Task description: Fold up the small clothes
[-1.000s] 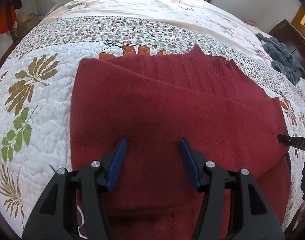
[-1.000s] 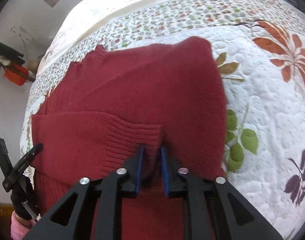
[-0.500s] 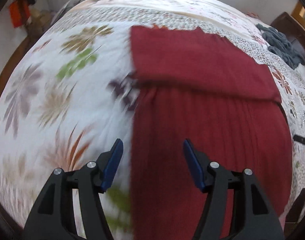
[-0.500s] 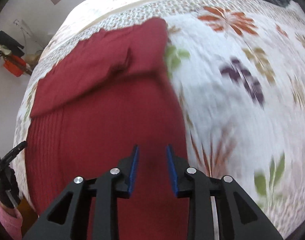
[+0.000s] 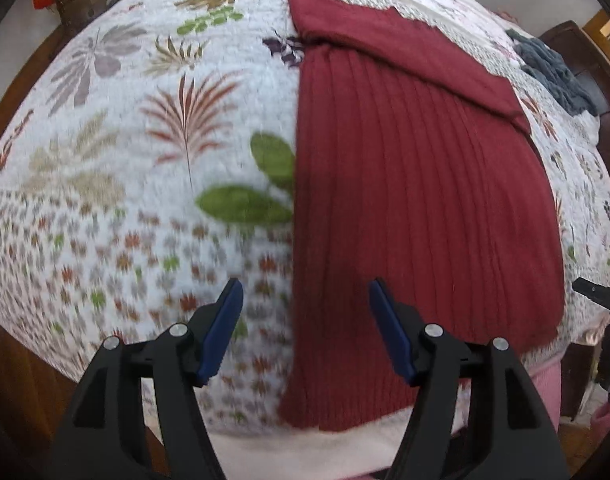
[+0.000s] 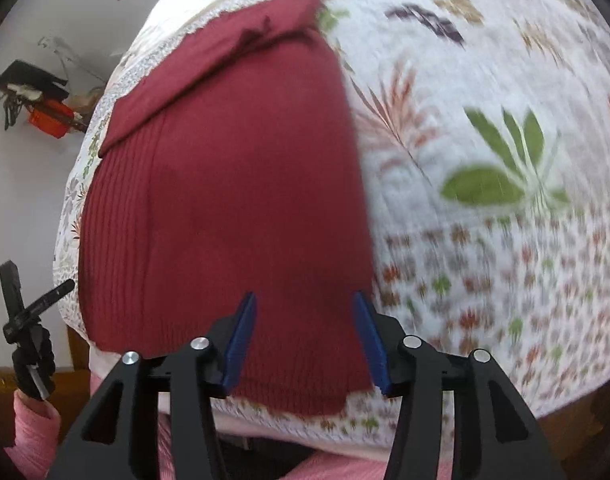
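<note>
On the bed (image 5: pixel 105 184), which is covered by a white quilted spread printed with leaves and small flowers, a dark red ribbed sweater (image 5: pixel 417 200) is laid flat. The garment is positioned near the front edge of the bed, with its hem overhanging that edge slightly. Its far portion is covered by a folded-over layer of the same red knit, which forms a diagonal band across the top of the garment. In the right wrist view, the sweater (image 6: pixel 225 200) is seen on the left part of the bed (image 6: pixel 485 240), with bare spread to its right.

A grey-blue heap of fabric (image 5: pixel 553 72) is located at the far right of the bed, well apart from the sweater. A dark wooden piece of furniture (image 5: pixel 585 64) is visible behind it.

The left tongs (image 5: pixel 303 328) are held above the sweater's left edge, with the fingers wide apart and nothing between them; one blue pad is over the spread and the other over the red knit. The right tongs (image 6: pixel 305 336) are held above the near right part of the sweater, likewise apart and without a grip on the fabric. Whether either pair touches the cloth cannot be determined.

A pink sleeve (image 6: pixel 29 440) is visible at the lower left of the right wrist view, below the left tongs as seen from the side.
</note>
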